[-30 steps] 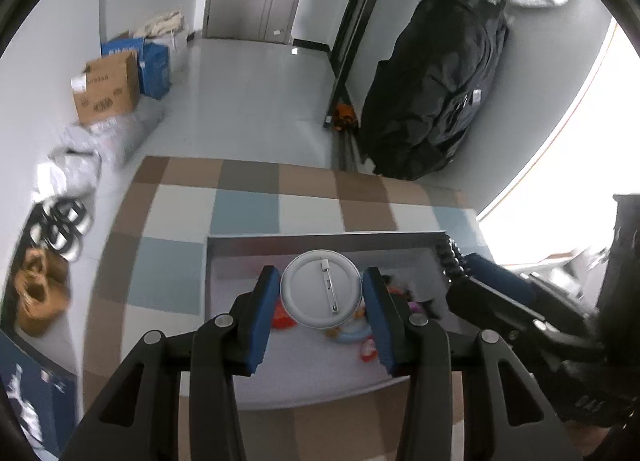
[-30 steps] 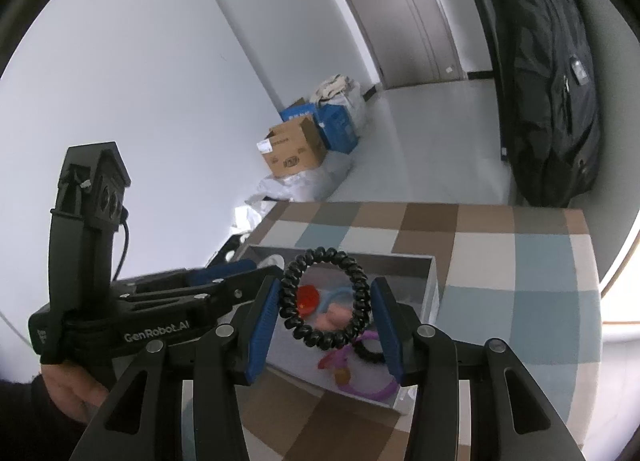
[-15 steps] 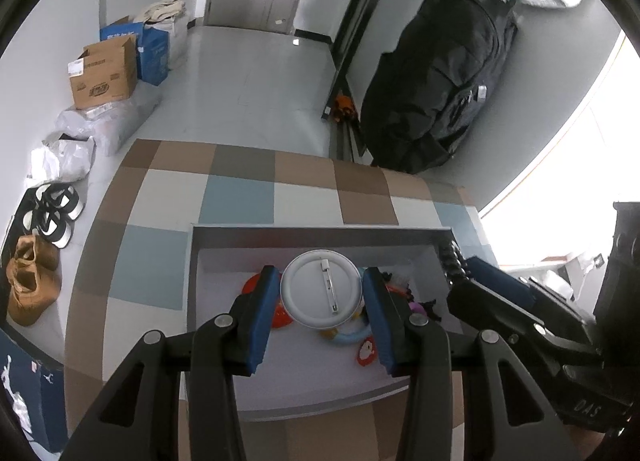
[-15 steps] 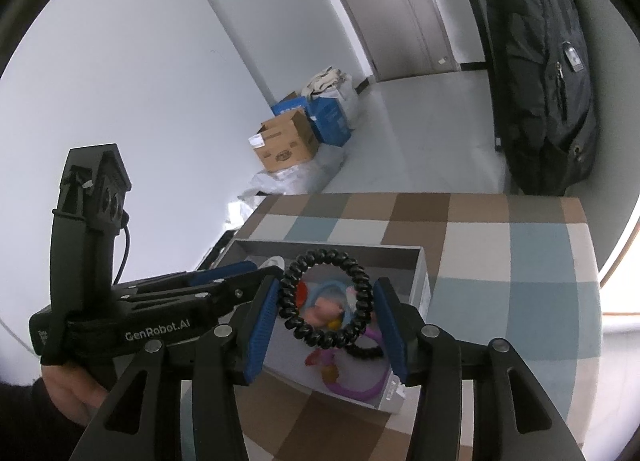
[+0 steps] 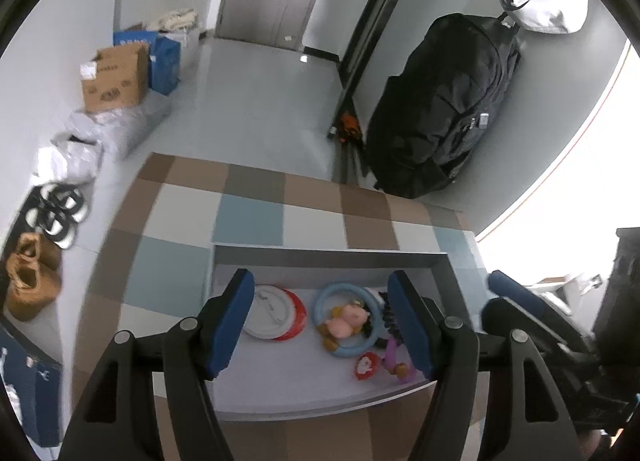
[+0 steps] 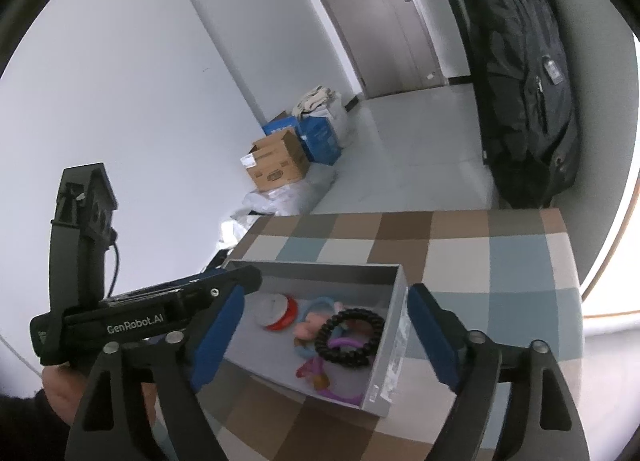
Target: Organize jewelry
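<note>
Black coil band below right gripper

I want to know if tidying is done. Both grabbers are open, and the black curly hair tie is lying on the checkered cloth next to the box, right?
Not quite. The black curly hair tie lies inside the grey box, on the other trinkets, as the right wrist view shows. Both the left gripper and right gripper are open.

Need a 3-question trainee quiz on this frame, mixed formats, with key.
1. True or false: the left gripper is shut on the white round badge.
2. The black coil hair tie lies: A) on the checked tablecloth B) in the grey box C) between the right gripper's fingers.
3. Fill in: the pink pig charm sits inside the light ____ ring.

Key: 1 false, both grippers are open; 2 B; 3 blue.
</note>
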The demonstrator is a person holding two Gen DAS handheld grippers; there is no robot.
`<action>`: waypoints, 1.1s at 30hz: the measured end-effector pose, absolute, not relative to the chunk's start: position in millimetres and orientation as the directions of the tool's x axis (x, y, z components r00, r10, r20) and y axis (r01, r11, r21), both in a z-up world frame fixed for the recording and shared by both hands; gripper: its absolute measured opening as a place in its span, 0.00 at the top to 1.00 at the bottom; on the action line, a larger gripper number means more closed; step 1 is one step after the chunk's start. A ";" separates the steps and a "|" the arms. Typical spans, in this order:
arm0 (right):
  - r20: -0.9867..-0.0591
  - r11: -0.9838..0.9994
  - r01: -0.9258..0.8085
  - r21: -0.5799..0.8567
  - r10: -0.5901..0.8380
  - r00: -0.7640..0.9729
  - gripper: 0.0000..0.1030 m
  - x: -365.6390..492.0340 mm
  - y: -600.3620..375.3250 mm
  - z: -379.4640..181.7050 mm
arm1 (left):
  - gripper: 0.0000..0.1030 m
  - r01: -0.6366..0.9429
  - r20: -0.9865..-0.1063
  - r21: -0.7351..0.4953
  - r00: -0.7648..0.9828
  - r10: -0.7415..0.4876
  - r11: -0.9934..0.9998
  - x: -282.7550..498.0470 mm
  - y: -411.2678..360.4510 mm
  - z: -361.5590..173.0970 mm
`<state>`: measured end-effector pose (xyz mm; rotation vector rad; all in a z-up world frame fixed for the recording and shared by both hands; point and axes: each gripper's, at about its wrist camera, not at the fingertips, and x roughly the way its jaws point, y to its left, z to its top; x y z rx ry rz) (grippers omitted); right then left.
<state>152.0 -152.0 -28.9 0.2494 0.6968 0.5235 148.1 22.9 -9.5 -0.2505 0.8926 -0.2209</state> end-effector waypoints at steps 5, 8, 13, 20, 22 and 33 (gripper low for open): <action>-0.529 0.838 -0.377 0.394 0.542 0.653 0.11 144.5 -154.3 -25.7 | 0.37 0.066 -0.727 -0.257 0.644 -0.237 0.964 137.7 25.1 -4.4; -0.520 0.848 -0.382 0.368 0.528 0.671 0.07 135.6 -154.1 -22.4 | 0.37 0.049 -0.715 -0.238 0.667 -0.209 0.970 128.1 28.0 0.7; -0.489 0.858 -0.385 0.341 0.512 0.707 0.01 118.7 -156.6 -14.8 | 0.29 0.021 -0.696 -0.208 0.699 -0.163 0.978 111.7 30.1 8.2; -0.447 0.860 -0.396 0.321 0.506 0.737 0.00 94.5 -161.3 -3.5 | 0.23 0.003 -0.635 -0.164 0.765 -0.108 0.986 88.0 29.9 25.8; -0.440 0.862 -0.398 0.314 0.504 0.743 0.00 87.5 -162.6 -1.2 | 0.22 -0.035 -0.613 -0.137 0.788 -0.057 0.990 81.1 31.1 30.7; -0.425 0.879 -0.406 0.251 0.477 0.769 0.00 56.7 -163.7 2.4 | 0.18 -0.054 -0.602 -0.125 0.797 -0.033 0.991 46.1 30.9 26.1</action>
